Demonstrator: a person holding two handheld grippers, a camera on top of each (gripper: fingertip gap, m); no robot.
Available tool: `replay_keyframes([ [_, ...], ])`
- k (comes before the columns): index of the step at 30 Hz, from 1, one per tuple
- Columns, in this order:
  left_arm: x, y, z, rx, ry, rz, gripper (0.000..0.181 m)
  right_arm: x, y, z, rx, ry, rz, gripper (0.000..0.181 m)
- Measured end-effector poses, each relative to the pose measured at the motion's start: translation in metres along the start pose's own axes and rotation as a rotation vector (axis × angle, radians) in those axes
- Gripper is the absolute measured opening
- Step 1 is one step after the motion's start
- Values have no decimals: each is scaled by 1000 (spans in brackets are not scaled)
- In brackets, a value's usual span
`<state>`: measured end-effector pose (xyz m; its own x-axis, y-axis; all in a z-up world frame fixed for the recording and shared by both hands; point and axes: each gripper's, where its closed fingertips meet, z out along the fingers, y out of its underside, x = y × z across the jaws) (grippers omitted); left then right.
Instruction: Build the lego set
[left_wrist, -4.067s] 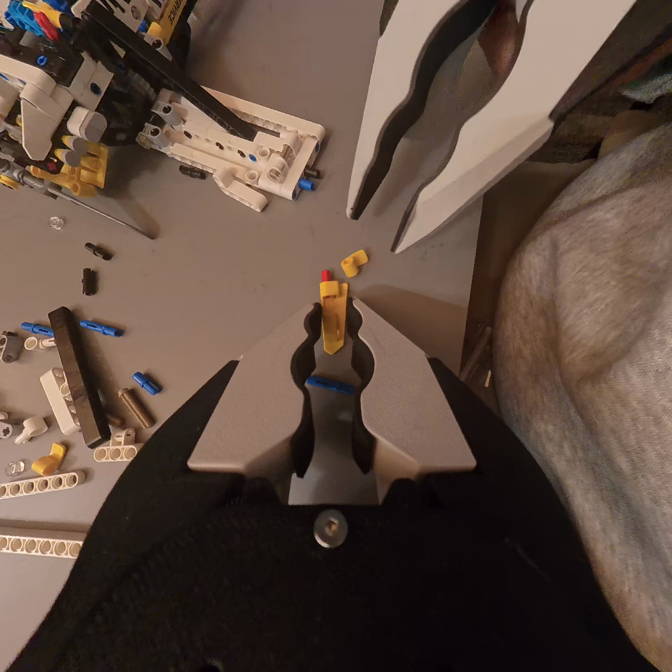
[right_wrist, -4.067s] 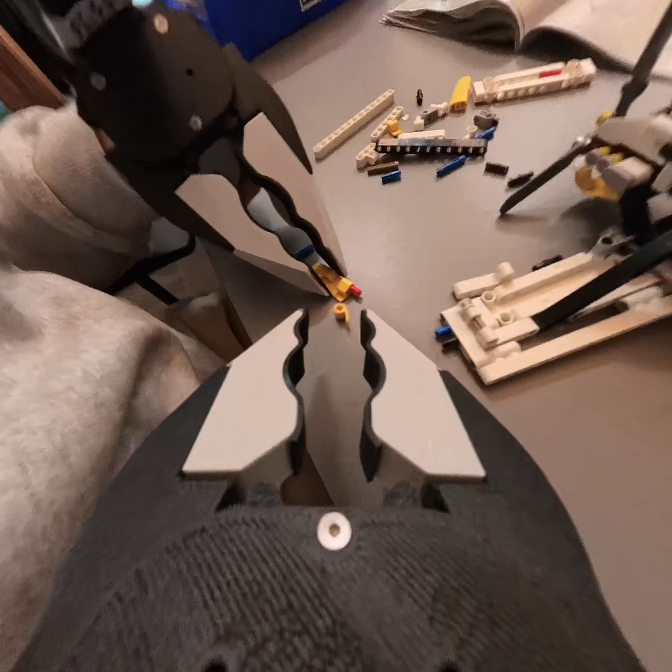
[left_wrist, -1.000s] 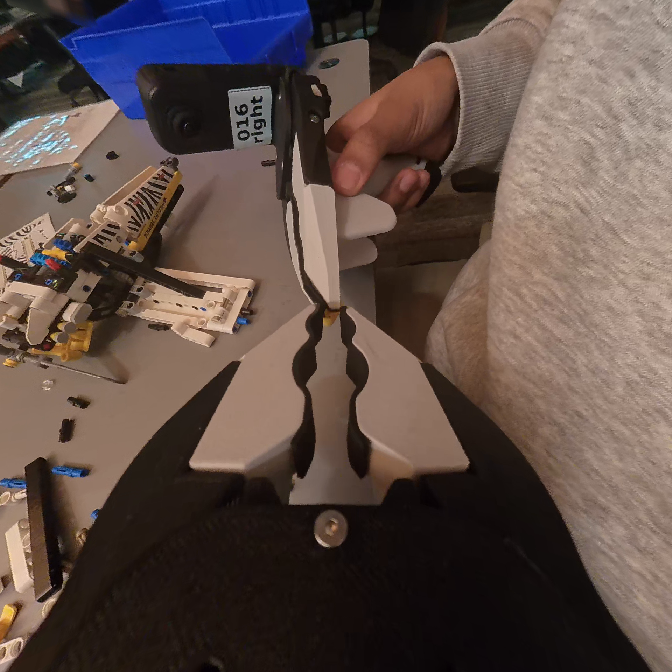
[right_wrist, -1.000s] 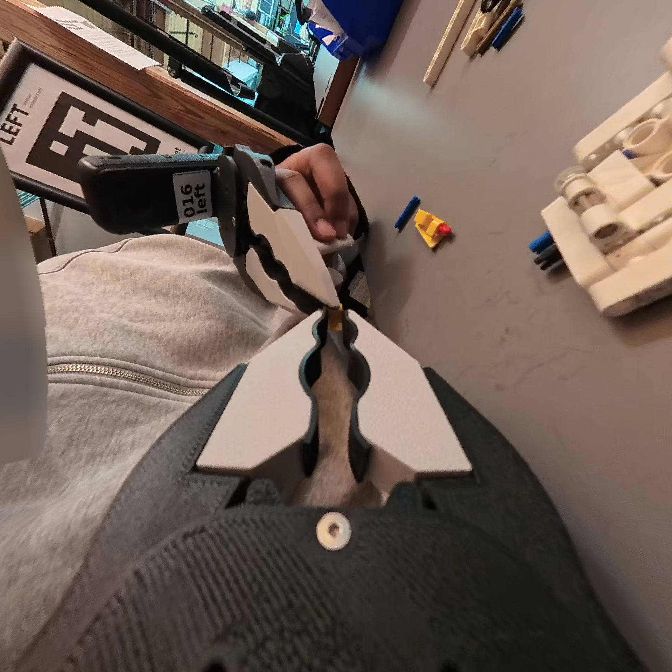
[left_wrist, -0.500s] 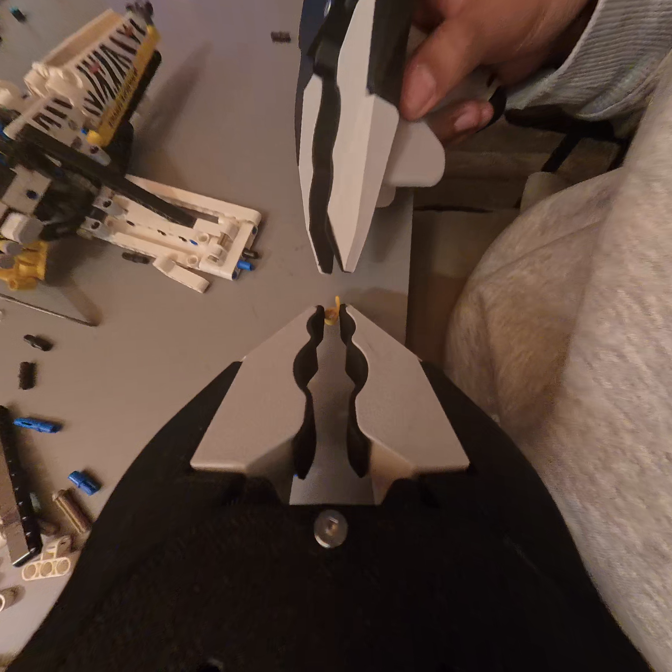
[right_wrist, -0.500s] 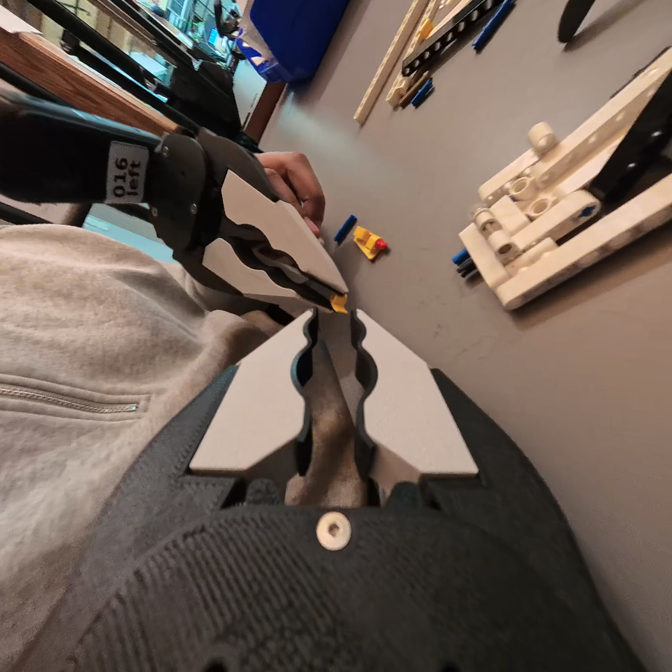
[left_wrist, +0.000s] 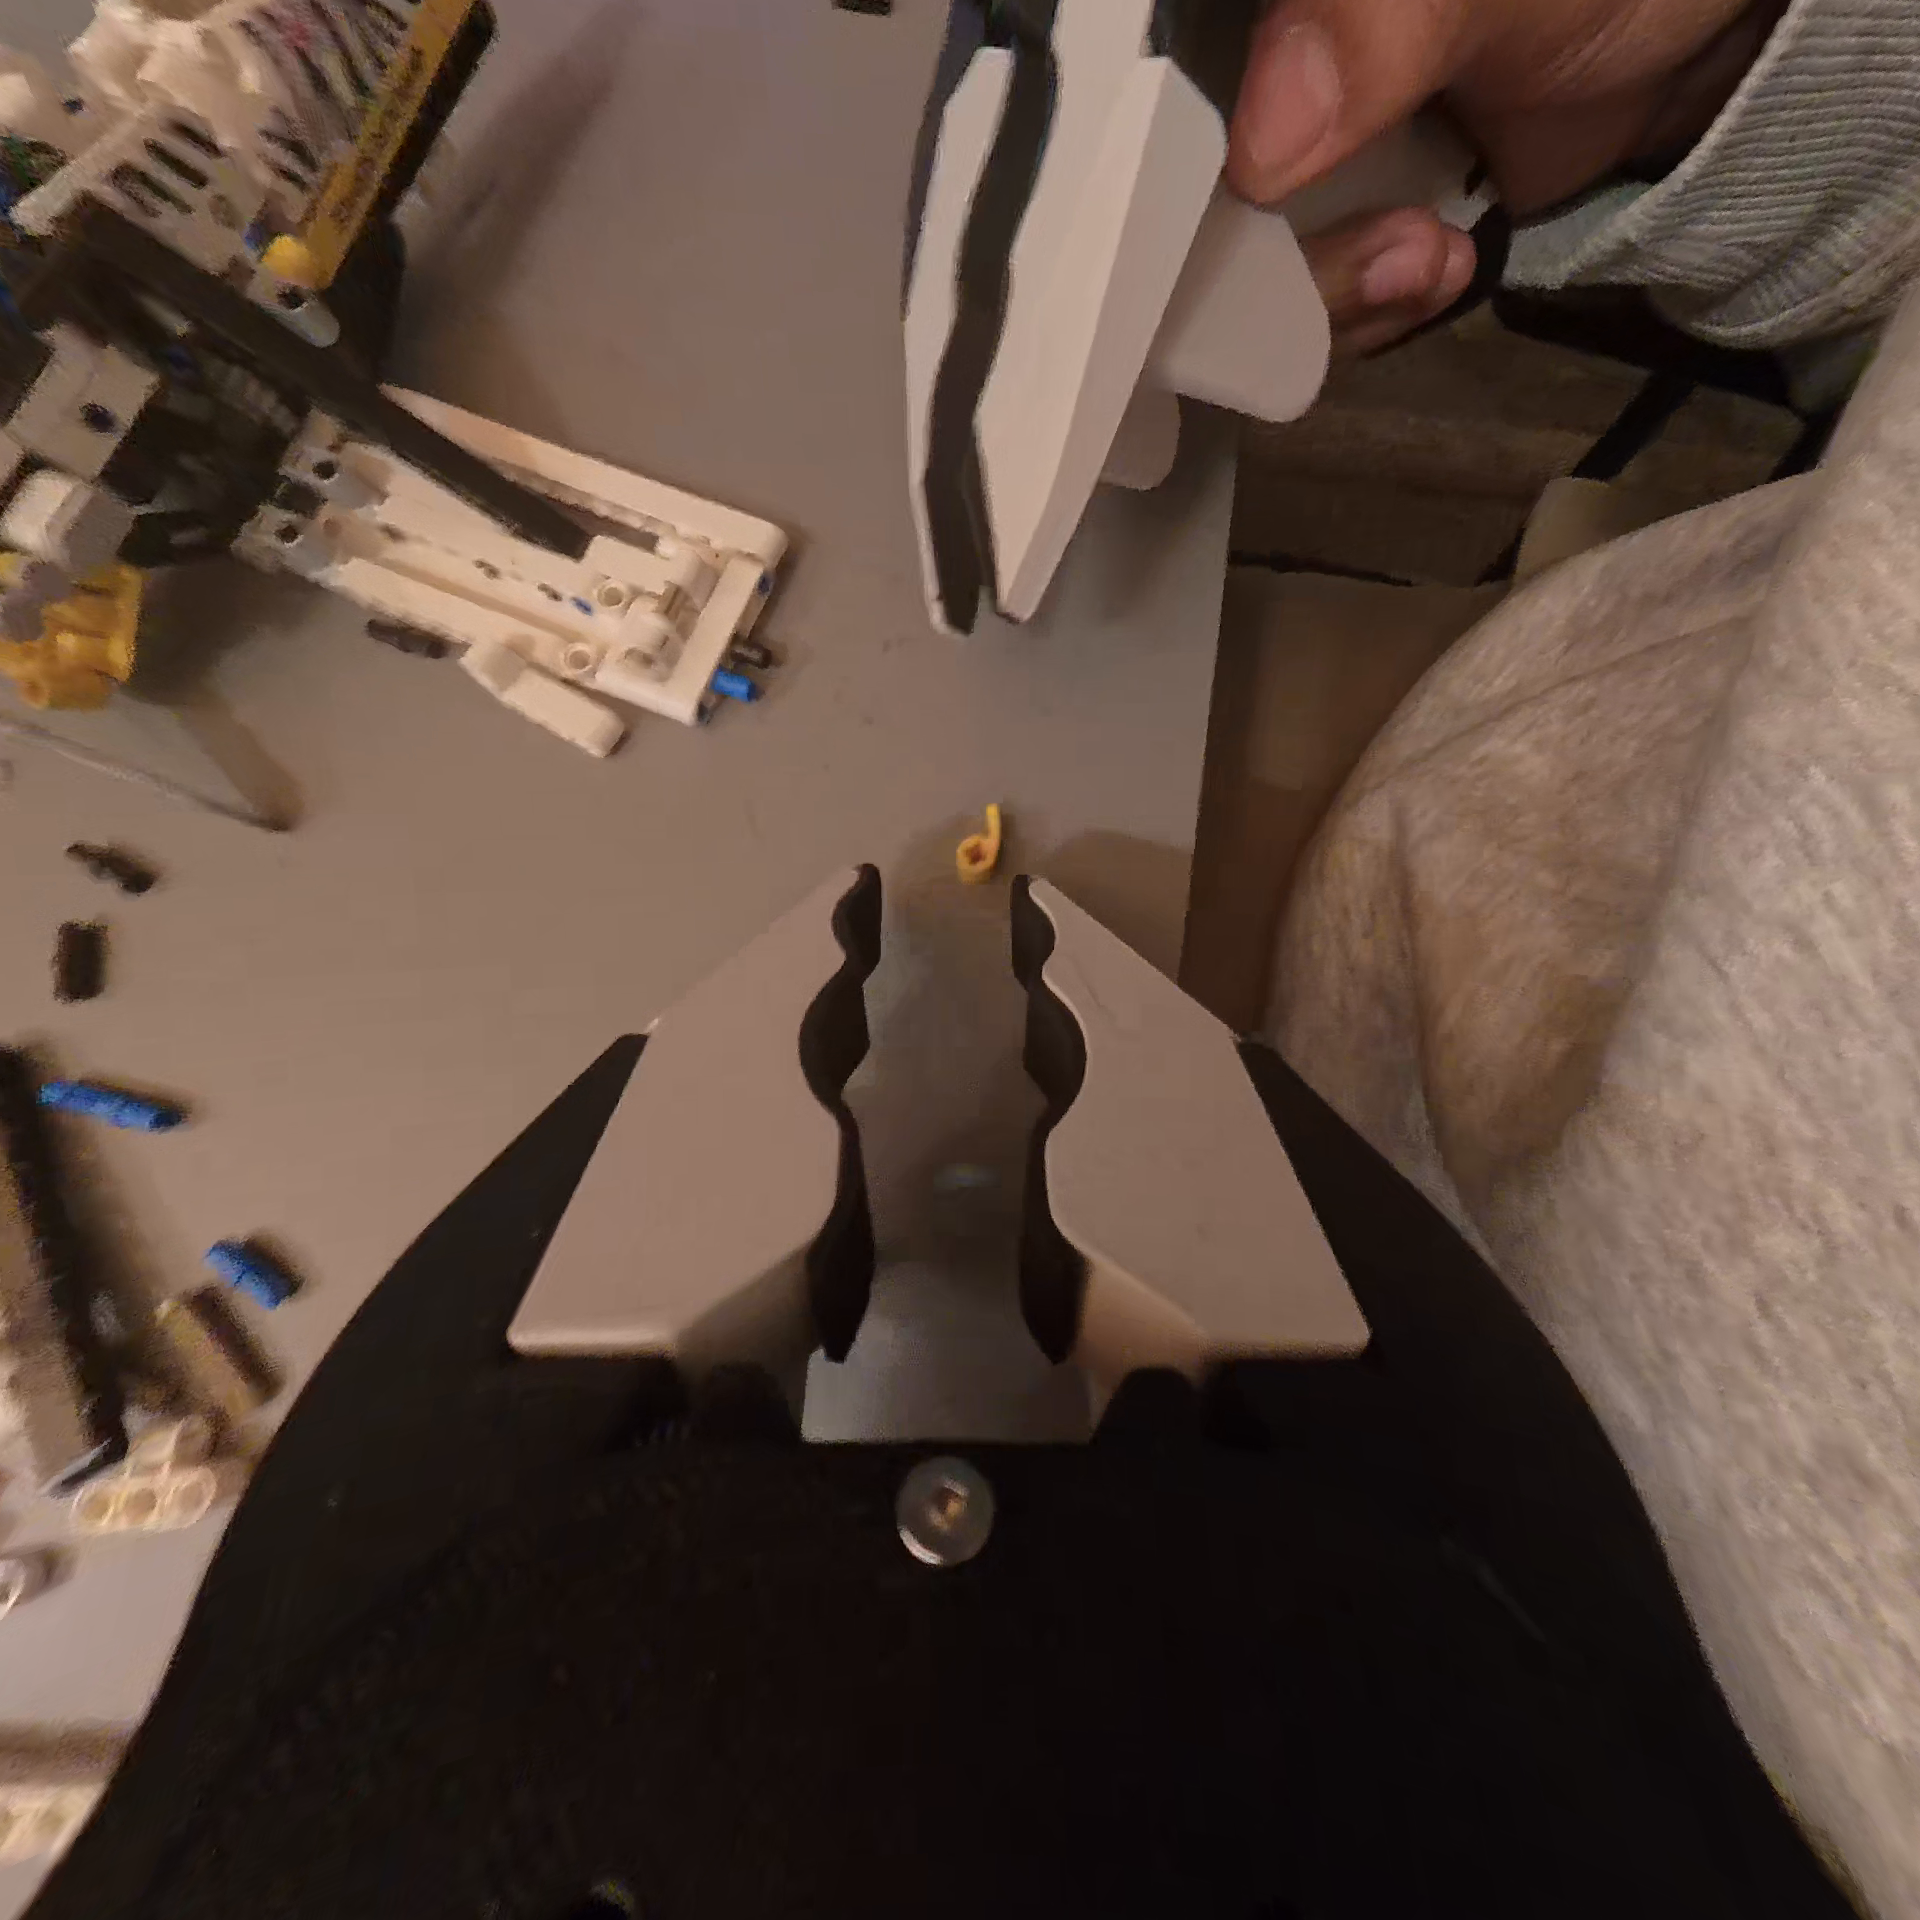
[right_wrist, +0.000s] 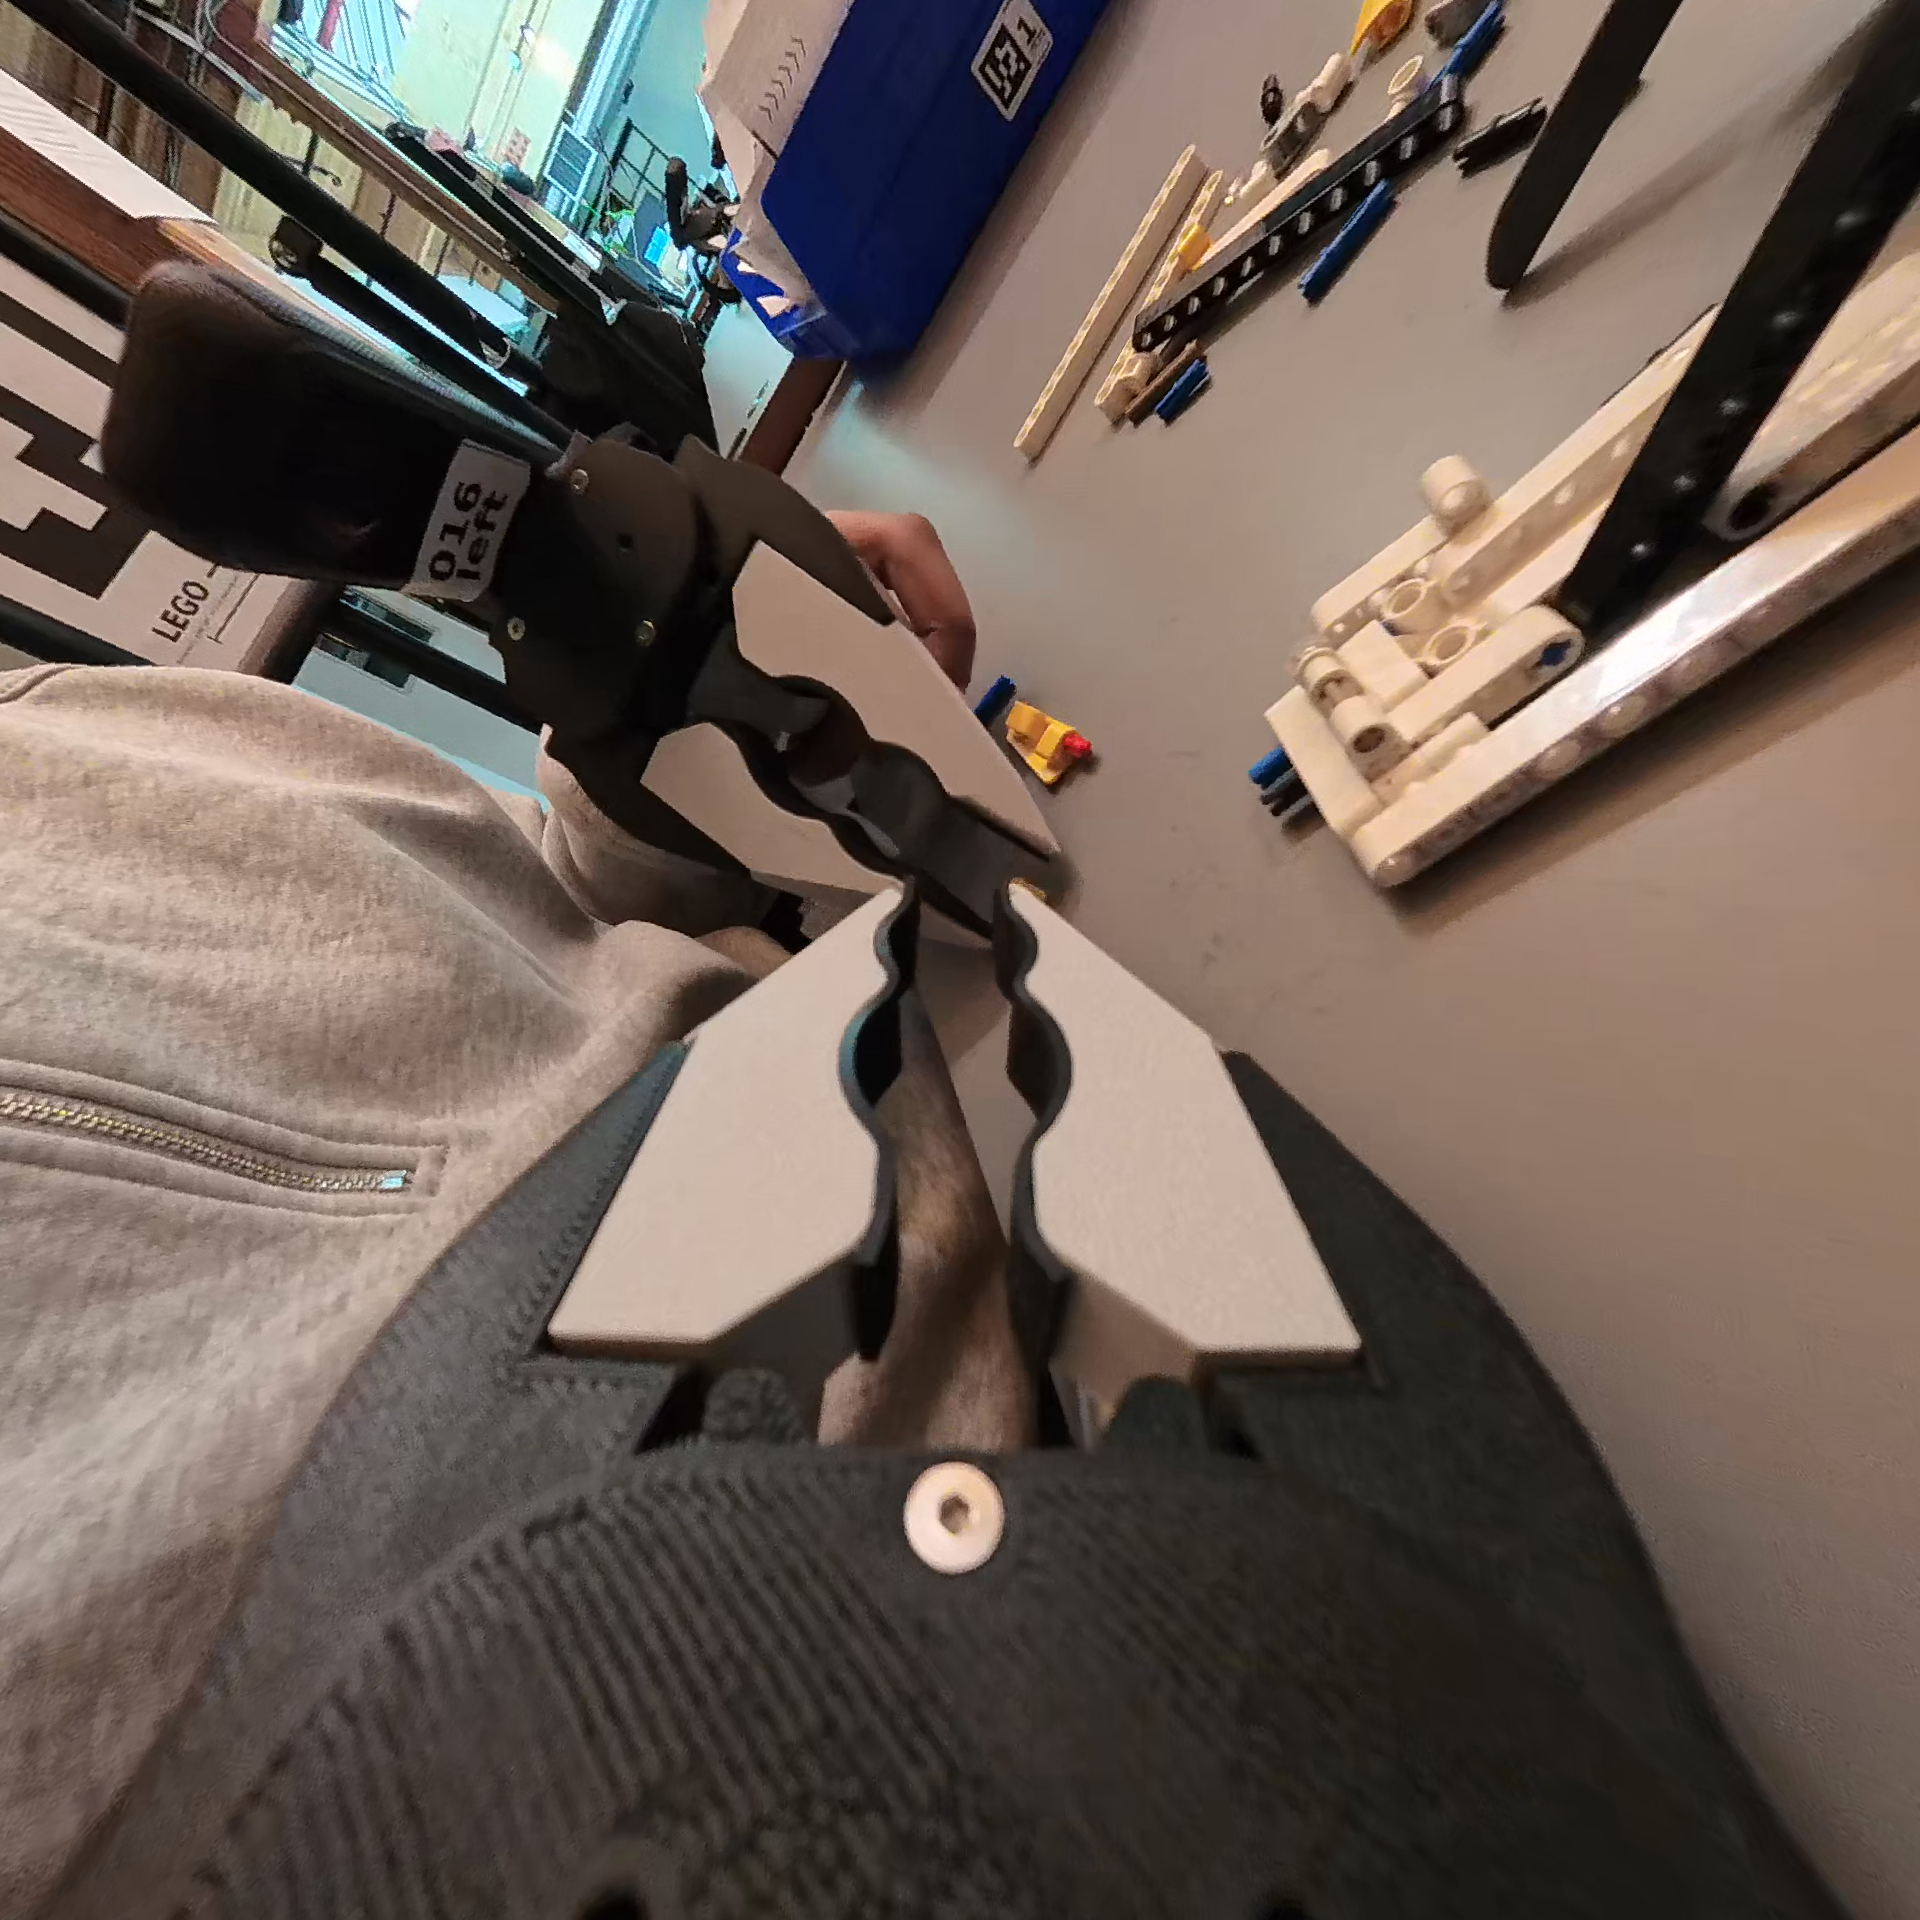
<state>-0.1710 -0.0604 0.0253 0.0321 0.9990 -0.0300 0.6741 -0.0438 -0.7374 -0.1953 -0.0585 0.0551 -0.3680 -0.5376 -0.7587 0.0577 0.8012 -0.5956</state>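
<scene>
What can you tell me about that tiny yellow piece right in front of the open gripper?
The tiny yellow piece is a small, shiny plastic Lego connector, bent like a little hook, with a round hole facing the camera. It sits on the grey table near its edge, just beyond the tips of the left gripper, whose jaws stand open. Nothing grips it. The right gripper hangs above and apart from it. The right wrist view shows only a yellow sliver.
</scene>
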Motion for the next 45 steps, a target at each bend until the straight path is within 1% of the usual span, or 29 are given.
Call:
replay_keyframes([
  [4, -27, 9, -22, 0, -149, -47, 24, 0, -1, -2, 16, -4, -6, 11],
  [6, -36, 18, -26, -30, -181, -62, 28, 0, -3, -3, 29, -6, -9, 10],
  [10, -34, 23, -17, -52, -142, -69, 29, -2, -5, -3, 48, -17, -10, 10],
  [11, -31, 24, -13, -63, -125, -65, 26, -3, -6, -3, 52, -21, -12, 10],
  [13, -25, 21, -9, -68, -88, -63, 13, -4, -7, -2, 54, -15, -25, 9],
  [17, -25, 17, -6, -76, -78, -85, 12, -6, -6, -1, 60, 17, -63, 10],
  [19, -29, 14, -9, -54, -93, -121, 11, -8, -6, -1, 71, 25, -85, 10],
  [21, -32, 5, -14, 5, -89, -193, 11, -14, -8, 0, 89, 25, -126, 11],
  [23, -32, -9, -21, 103, -39, -319, 11, -22, -10, 4, 110, 30, -216, 16],
  [24, -32, -16, -26, 157, 2, -399, 11, -23, -13, 6, 124, 63, -287, 25],
  [25, -31, -22, -30, 205, 49, -472, 11, -24, -16, 8, 144, 115, -381, 35],
  [26, -30, -26, -33, 241, 92, -525, 11, -24, -20, 10, 165, 176, -495, 40],
  [27, -28, -27, -36, 259, 124, -556, 11, -26, -22, 11, 176, 243, -618, 40],
  [31, -12, -27, -37, 240, 167, -527, 11, -31, -30, 10, 140, 544, -1100, 40],
  [33, -1, -30, -37, 231, 199, -502, 11, -33, -26, 15, 53, 598, -1283, 35],
  [36, 10, -32, -36, 210, 218, -472, 11, -26, -14, 23, -104, 613, -1404, 35],
  [38, 14, -34, -36, 207, 219, -458, 11, -24, -10, 26, -161, 629, -1472, 33],
  [39, 15, -35, -36, 209, 215, -457, 11, -25, -9, 27, -176, 636, -1510, 29],
  [40, 14, -35, -36, 213, 205, -456, 11, -27, -8, 27, -183, 641, -1547, 23],
  [41, 14, -36, -38, 223, 205, -455, 11, -29, -7, 28, -186, 643, -1580, 13],
  [42, 14, -38, -39, 240, 209, -457, 12, -30, -7, 29, -191, 652, -1608, 9],
  [44, 13, -46, -45, 307, 216, -464, 36, -30, -8, 28, -177, 680, -1641, 7],
  [45, 12, -49, -49, 346, 216, -466, 43, -31, -9, 27, -156, 683, -1630, 7],
])
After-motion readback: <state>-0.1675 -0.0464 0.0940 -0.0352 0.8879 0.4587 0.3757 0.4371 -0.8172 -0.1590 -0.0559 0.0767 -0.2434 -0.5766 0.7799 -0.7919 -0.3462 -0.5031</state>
